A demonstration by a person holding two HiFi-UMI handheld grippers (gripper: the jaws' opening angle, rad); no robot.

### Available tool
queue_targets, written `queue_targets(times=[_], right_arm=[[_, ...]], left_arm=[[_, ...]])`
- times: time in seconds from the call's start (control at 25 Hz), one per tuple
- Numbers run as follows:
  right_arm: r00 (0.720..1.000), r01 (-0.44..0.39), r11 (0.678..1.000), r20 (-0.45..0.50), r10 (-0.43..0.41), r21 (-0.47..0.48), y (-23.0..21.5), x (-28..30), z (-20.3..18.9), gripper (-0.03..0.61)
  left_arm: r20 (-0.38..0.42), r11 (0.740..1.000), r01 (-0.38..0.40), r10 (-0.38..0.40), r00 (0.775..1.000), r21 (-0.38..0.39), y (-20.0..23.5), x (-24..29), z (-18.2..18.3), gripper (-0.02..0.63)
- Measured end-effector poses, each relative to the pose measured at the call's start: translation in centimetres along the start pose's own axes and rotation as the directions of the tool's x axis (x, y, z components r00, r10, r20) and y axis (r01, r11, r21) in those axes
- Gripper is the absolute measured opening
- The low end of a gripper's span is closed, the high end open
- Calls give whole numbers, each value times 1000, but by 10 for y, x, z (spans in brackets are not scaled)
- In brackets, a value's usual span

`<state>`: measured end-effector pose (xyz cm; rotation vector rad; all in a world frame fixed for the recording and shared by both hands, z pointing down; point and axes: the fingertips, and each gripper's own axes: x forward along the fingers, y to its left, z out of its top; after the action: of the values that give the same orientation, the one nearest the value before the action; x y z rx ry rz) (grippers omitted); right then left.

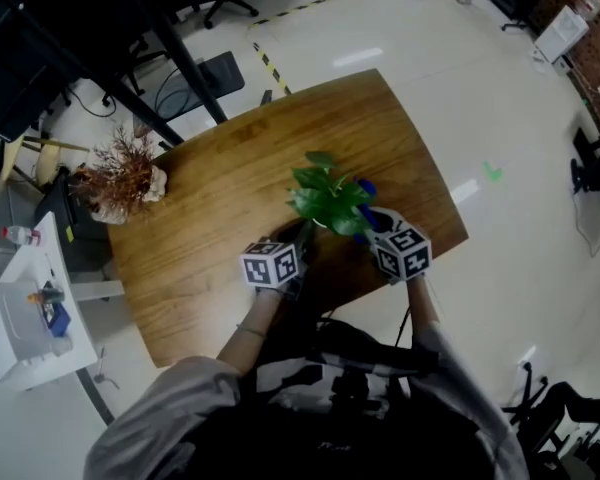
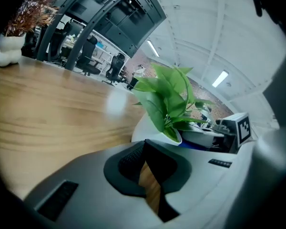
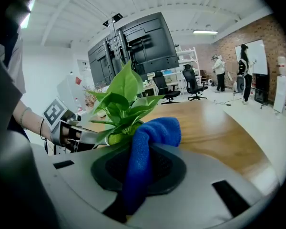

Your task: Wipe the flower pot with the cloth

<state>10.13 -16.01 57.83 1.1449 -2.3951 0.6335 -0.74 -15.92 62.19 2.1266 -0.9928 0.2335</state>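
A leafy green plant grows in a pale flower pot near the front edge of the wooden table. My right gripper is shut on a blue cloth, whose bunched top lies against the pot's right side under the leaves. In the head view the cloth peeks out beside the plant, just ahead of the right gripper. The left gripper sits close to the pot's left side, jaws together with nothing held. The head view places this left gripper at the plant's near left.
A dried reddish plant in a white holder stands at the table's far left corner. A white cart is on the floor to the left, dark racks and office chairs behind. The table edge is close to my right.
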Motion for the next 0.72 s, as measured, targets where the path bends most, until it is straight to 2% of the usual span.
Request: queue_targets(times=[0.2,0.52,0.72], right_arm=[[999,-28,999,-28,28,16,9,9,-9,57],[988,-101,994,-113,105,38,48,32,-45,57],[983,-128,991,-129,133,50,62,43,-52,57]], left_arm=[[23,1000,3,-2,1000,-22,3,-1,7,6],[101,996,-42,49,994,-75,34,-8,24,5],[82,995,-77,83,993,-69,41,-18,22,6]])
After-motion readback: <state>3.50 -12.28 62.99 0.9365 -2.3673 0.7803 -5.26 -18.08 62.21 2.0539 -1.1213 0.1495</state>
